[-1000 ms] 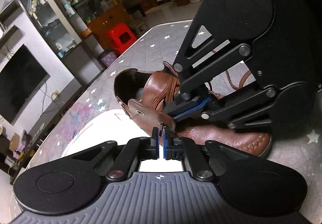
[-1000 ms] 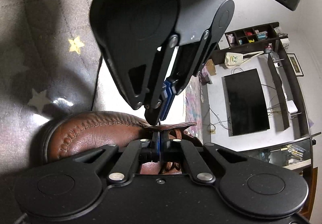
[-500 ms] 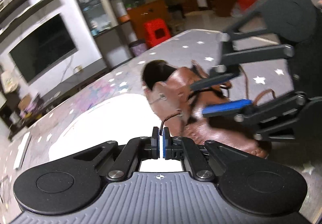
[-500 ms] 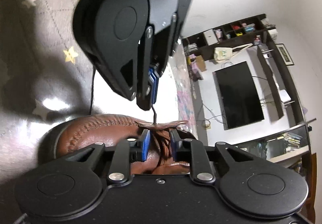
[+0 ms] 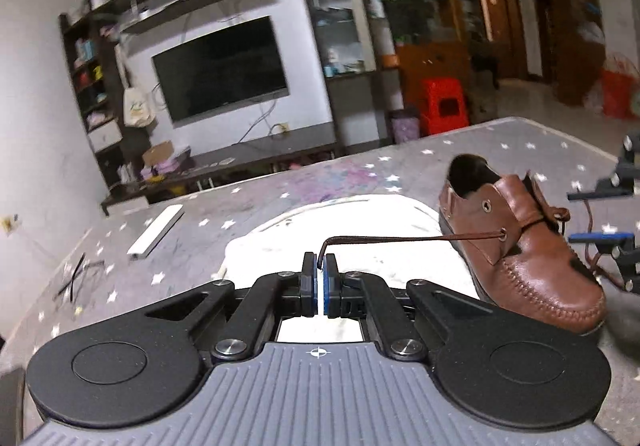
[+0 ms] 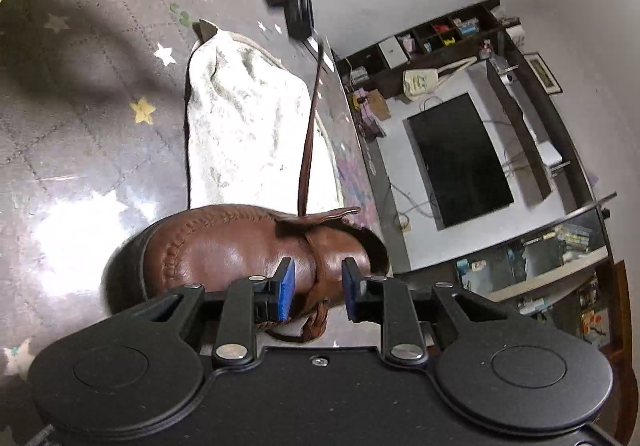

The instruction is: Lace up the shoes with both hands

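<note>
A brown leather shoe (image 5: 532,266) stands on the starred grey table cover, its toe toward the lower right in the left wrist view. My left gripper (image 5: 320,274) is shut on the end of the brown lace (image 5: 400,240), which runs taut to the lower side eyelet (image 5: 502,233). In the right wrist view the same lace (image 6: 308,141) stretches up from the shoe (image 6: 240,246) to the blurred left gripper (image 6: 316,41). My right gripper (image 6: 318,286) is open above the shoe's tongue, its pads touching nothing. It shows at the right edge (image 5: 580,215) in the left wrist view.
A white cloth (image 5: 340,221) lies under and beside the shoe (image 6: 248,117). A white strip (image 5: 156,230) and thin black pieces (image 5: 76,278) lie on the left of the table. A TV (image 5: 220,69) and shelves stand beyond the table's far edge.
My left gripper has rolled and pulled away from the shoe, drawing the lace out taut through the eyelet. My right gripper has let go of the lace and opened.
</note>
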Tool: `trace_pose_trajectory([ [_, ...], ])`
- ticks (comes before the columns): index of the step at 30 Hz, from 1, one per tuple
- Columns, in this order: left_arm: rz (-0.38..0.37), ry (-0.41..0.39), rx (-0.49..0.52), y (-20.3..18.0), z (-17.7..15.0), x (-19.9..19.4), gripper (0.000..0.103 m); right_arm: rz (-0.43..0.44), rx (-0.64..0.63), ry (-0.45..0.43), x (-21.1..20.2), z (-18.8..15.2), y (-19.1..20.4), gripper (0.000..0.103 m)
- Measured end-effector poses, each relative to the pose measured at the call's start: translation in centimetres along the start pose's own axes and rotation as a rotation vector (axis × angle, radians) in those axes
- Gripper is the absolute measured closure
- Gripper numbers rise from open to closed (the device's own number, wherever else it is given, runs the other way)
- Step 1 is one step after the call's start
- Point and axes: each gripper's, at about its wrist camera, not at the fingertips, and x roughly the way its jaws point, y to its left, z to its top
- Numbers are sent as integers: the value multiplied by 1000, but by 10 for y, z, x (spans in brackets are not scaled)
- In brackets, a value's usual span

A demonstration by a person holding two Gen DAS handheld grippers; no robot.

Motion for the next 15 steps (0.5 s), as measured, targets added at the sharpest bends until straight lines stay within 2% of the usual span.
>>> trace_pose_trajectory([
  [3, -28, 7, -7, 2, -7, -13, 100, -1, 16, 11, -3, -4, 1, 77],
  [8, -30, -12, -25, 2, -8, -26, 100, -3, 46, 11, -2, -1, 2, 77],
  [15, 76, 9, -94, 19, -10, -20, 100, 15, 74, -3, 7, 8, 4, 77],
])
